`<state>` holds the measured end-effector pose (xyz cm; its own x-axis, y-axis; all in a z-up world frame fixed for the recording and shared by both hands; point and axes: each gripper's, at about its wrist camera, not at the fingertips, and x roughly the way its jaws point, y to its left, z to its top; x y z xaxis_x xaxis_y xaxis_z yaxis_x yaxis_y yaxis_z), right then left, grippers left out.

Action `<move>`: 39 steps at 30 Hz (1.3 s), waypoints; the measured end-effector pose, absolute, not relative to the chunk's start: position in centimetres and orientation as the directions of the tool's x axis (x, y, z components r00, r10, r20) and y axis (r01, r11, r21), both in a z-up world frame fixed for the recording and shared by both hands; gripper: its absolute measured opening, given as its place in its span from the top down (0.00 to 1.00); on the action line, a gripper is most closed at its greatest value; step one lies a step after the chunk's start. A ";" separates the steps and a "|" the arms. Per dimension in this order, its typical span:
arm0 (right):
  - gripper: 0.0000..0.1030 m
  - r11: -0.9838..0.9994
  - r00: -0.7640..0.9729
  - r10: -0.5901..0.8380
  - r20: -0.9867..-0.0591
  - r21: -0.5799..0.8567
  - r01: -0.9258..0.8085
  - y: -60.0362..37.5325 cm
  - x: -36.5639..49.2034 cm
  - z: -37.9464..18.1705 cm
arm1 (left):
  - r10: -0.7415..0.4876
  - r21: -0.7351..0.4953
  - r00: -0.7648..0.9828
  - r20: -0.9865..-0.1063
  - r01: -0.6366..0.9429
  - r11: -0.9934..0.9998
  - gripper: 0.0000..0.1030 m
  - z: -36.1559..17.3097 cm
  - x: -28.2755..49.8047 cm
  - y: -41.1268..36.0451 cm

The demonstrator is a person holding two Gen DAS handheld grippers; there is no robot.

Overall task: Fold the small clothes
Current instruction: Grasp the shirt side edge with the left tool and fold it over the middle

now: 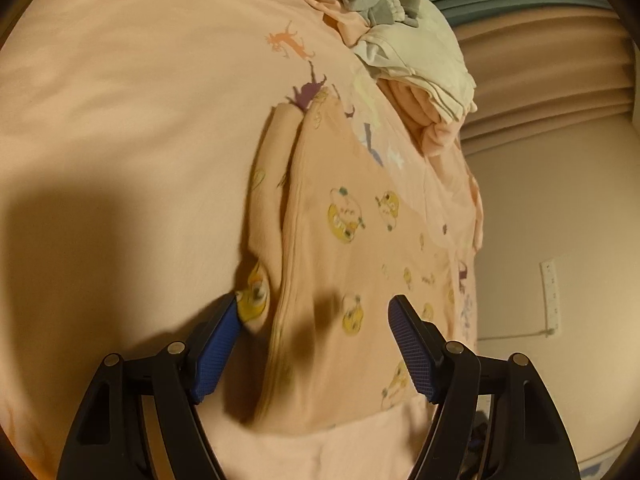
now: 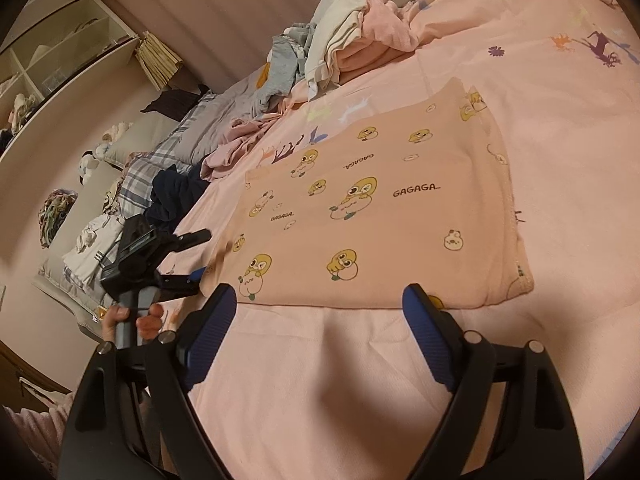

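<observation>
A pink garment printed with yellow ducks point(image 2: 380, 208) lies folded into a flat rectangle on the pink bed sheet point(image 2: 560, 120). My right gripper point(image 2: 320, 300) stands open just short of its near edge, with nothing between the fingers. In the left wrist view the same garment point(image 1: 340, 240) fills the middle, with a thick folded edge running down it. My left gripper point(image 1: 316, 312) hangs open over that edge, its left pad beside a bulge of the cloth. The right wrist view also shows the left gripper point(image 2: 198, 256) at the garment's left side, held by a hand point(image 2: 148, 320).
A heap of unfolded clothes point(image 2: 340, 48) lies at the far end of the bed, also the clothes heap point(image 1: 400, 40). Plaid bedding point(image 2: 160, 156), a dark garment point(image 2: 172, 196) and soft toys line the left side. A shelf unit point(image 2: 60, 52) stands beyond.
</observation>
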<state>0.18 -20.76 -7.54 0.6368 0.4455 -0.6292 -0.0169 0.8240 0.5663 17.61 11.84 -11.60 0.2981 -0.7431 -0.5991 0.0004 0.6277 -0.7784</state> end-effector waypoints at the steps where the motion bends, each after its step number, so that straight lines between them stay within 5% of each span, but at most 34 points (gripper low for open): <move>1: 0.16 0.822 0.636 0.446 -0.629 0.569 -0.013 -20.8 0.3 -7.6 | -0.746 -0.780 0.293 -0.598 0.003 0.626 0.29 -11.6 18.0 11.6; 13: 0.16 0.820 0.627 0.450 -0.635 0.572 -0.009 -20.8 1.6 -8.0 | -0.793 -0.813 0.249 -0.556 0.037 0.581 0.28 -12.0 21.8 8.6; 20: 0.16 0.846 0.622 0.438 -0.649 0.532 -0.041 -19.6 4.8 -7.3 | -0.764 -0.762 0.231 -0.602 0.118 0.636 0.29 -10.4 20.8 7.3; 21: 0.16 0.850 0.620 0.437 -0.651 0.525 -0.048 -19.4 5.4 -7.3 | -0.761 -0.757 0.232 -0.606 0.124 0.641 0.32 -10.2 20.7 7.2; 27: 0.19 0.903 0.596 0.383 -0.706 0.422 -0.080 -17.4 10.7 -6.9 | -0.692 -0.662 0.233 -0.683 0.203 0.722 0.82 -8.3 19.7 6.1; 28: 0.26 0.912 0.592 0.369 -0.717 0.401 -0.082 -17.1 11.6 -6.9 | -0.679 -0.646 0.235 -0.696 0.209 0.734 0.89 -8.1 19.7 5.9; 34: 0.76 0.952 0.529 0.291 -0.797 0.299 -0.073 -15.6 17.2 -8.2 | -0.645 -0.598 0.265 -0.717 0.240 0.764 0.90 -6.8 19.6 5.4; 39: 0.91 0.969 0.469 0.232 -0.852 0.243 -0.038 -15.3 20.1 -10.4 | -0.627 -0.573 0.265 -0.733 0.256 0.778 0.90 -6.4 19.4 5.2</move>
<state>20.13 -15.29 -10.41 0.4690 0.2318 -0.8522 -0.0379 0.9693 0.2428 19.44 5.18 -6.40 0.2650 -0.6269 -0.7326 0.2560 0.7782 -0.5734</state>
